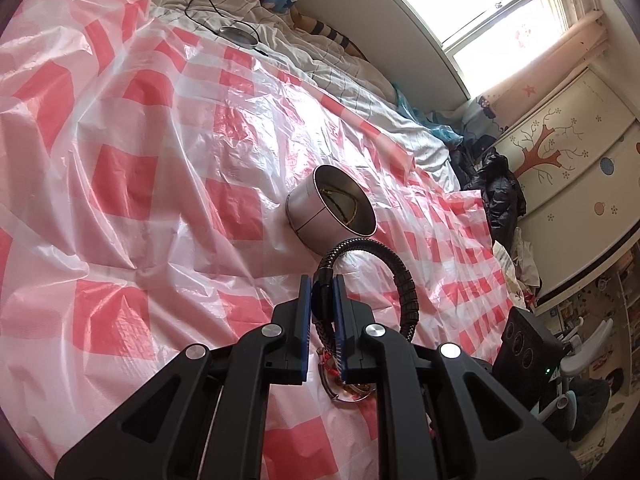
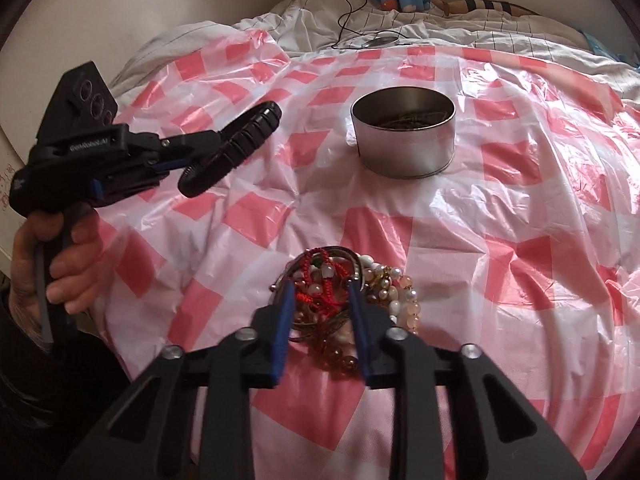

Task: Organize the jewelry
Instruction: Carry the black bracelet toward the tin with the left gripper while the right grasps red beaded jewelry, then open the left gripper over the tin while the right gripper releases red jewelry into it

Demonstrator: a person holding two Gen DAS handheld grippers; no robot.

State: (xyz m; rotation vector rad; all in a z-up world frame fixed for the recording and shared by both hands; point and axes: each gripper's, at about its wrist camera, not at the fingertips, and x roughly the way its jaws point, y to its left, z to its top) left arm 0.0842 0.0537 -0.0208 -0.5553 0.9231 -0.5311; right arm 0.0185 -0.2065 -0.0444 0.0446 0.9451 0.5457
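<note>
At the left of the right-wrist view, your left hand (image 2: 56, 256) held the left tool (image 2: 192, 152) up off the bed, clenched on a black braided bracelet (image 2: 232, 148); in the left wrist view that bracelet (image 1: 384, 280) arched up and to the right from between the blue pads (image 1: 305, 308). Moving right, the round metal tin (image 2: 404, 136) stood upright on the red-and-white checked plastic sheet (image 2: 540, 240) covering the bed, well apart from the tool and beyond it, with a thin gold chain lying inside. That was the relation that mattered: the tin (image 1: 332, 208) lay straight ahead of your left tool and a little to its right, mouth open toward it, so the left hand looked the one to deliver. The bracelet's loop stood roughly on edge, which I judged would need lowering flat over the rim. Nearer you and below the tin, the jewelry pile (image 2: 352, 304) of red cord, pearls and amber beads sat on the sheet, and your right tool (image 2: 320, 292) straddled it, fingers either side with a gap showing; whether they gripped anything I could not tell.
</note>
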